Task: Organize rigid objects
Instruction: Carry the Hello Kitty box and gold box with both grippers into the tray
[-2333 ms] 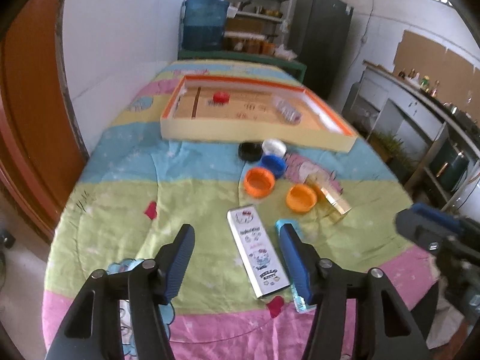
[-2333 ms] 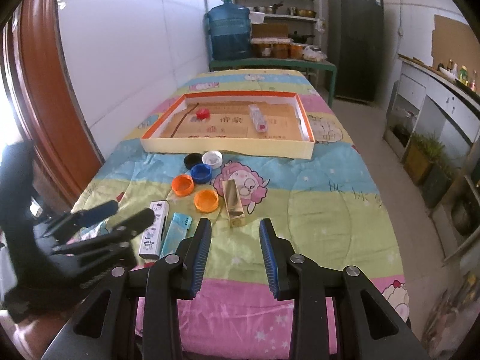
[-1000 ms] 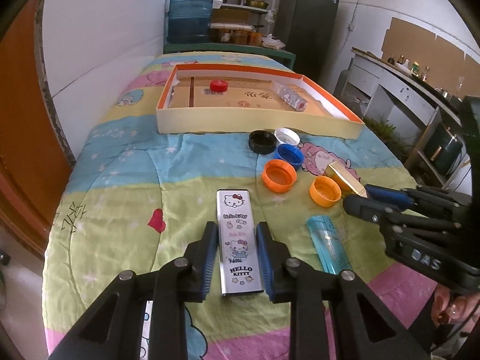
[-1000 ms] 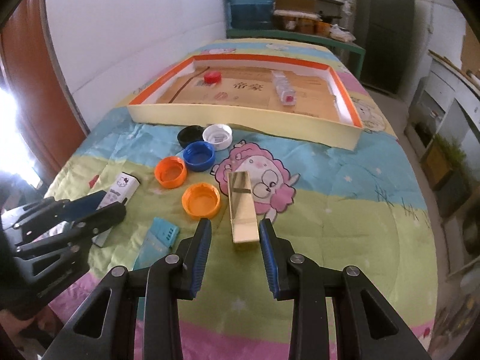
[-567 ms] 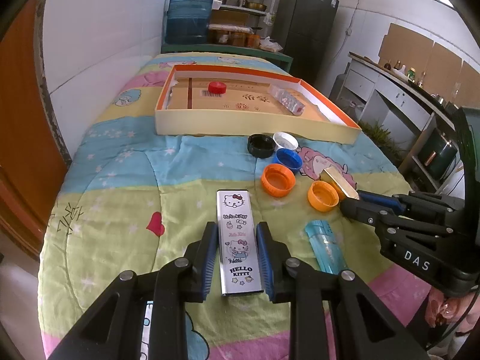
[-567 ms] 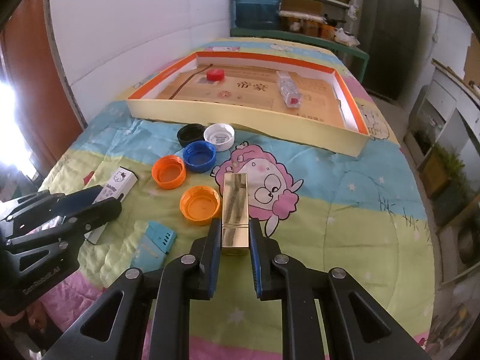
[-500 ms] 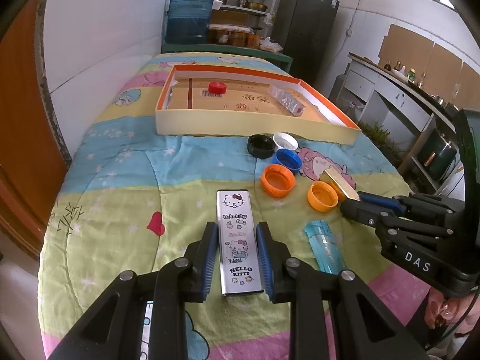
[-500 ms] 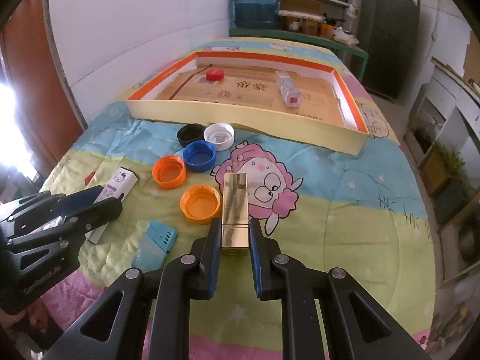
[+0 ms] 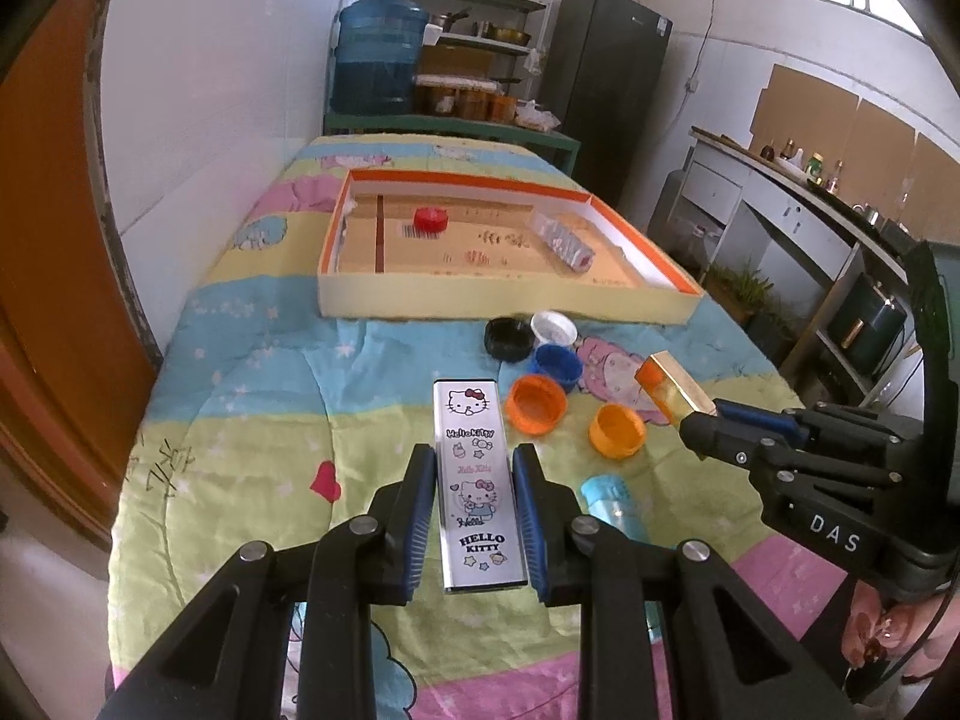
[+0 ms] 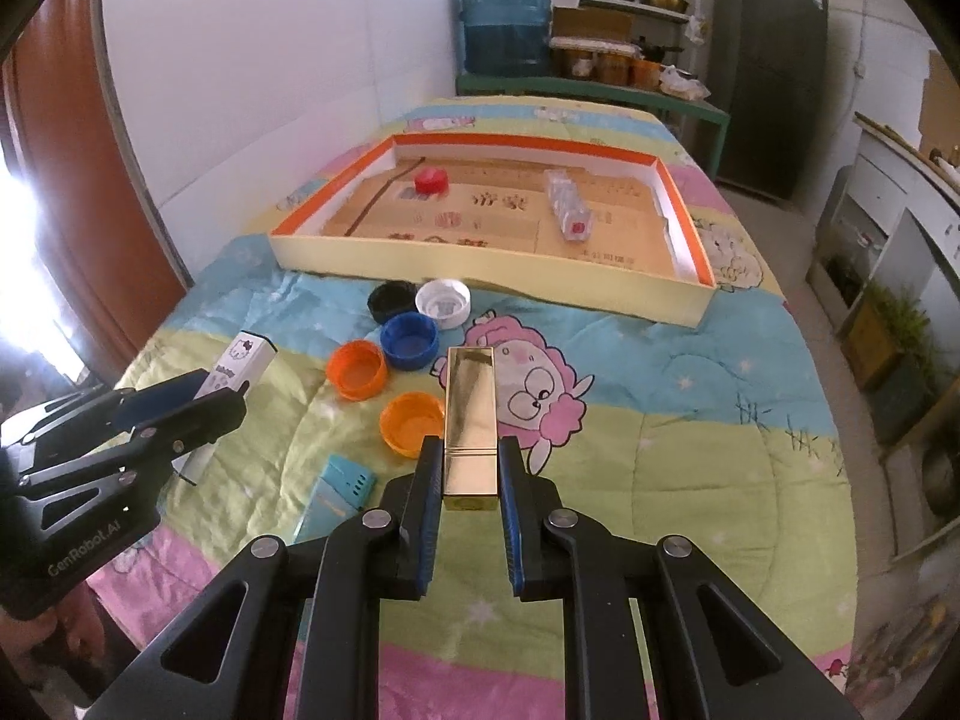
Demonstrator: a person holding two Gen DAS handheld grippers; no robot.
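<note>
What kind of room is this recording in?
Probably a home kitchen or pantry. A large blue water jug stands by shelves of pots and jars, next to a dark fridge. The work surface is a table under a cartoon quilt.

My table's cartoon quilt (image 10: 690, 420) carries the shallow box (image 10: 480, 276) at upper centre, five upturned caps (image 10: 411, 342) mid-frame, and a teal case (image 10: 336, 501) lower left.
</note>
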